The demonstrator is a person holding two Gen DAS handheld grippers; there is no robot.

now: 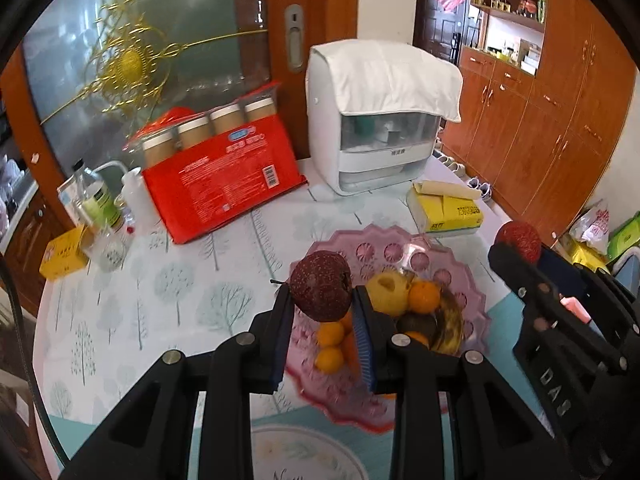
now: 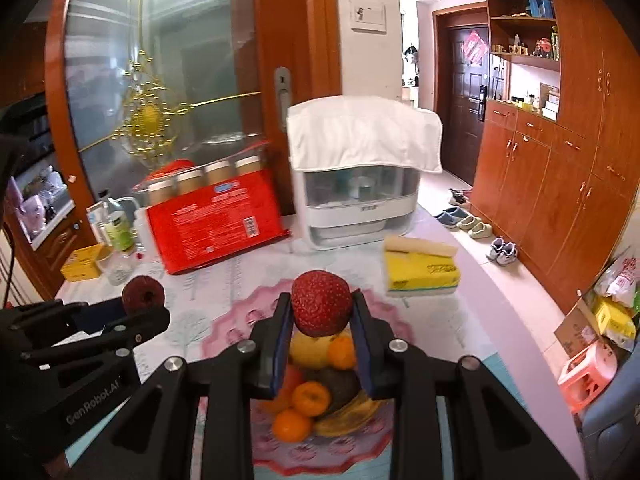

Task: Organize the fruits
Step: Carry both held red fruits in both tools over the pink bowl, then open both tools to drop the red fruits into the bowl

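On the table (image 1: 160, 280), a scalloped pink plate (image 1: 384, 248) holds small oranges (image 1: 424, 296), a yellow fruit (image 1: 388, 286), a dark avocado (image 2: 340, 386) and a banana (image 1: 452, 328). Above it, the left gripper (image 1: 322, 320) is clamped on a dark red speckled fruit (image 1: 320, 284), and the right gripper (image 2: 320, 320) is clamped on a bright red strawberry (image 2: 320, 304).

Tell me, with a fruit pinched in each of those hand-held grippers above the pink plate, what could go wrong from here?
1. The left hand-held gripper grips the round dark red fruit only at its sides, so it might slip out and hit the pile.
2. The right hand-held gripper holds the strawberry-like fruit above the oranges; dropped, it could knock them off the pink plate.
3. Both hand-held grippers are close together and may collide.
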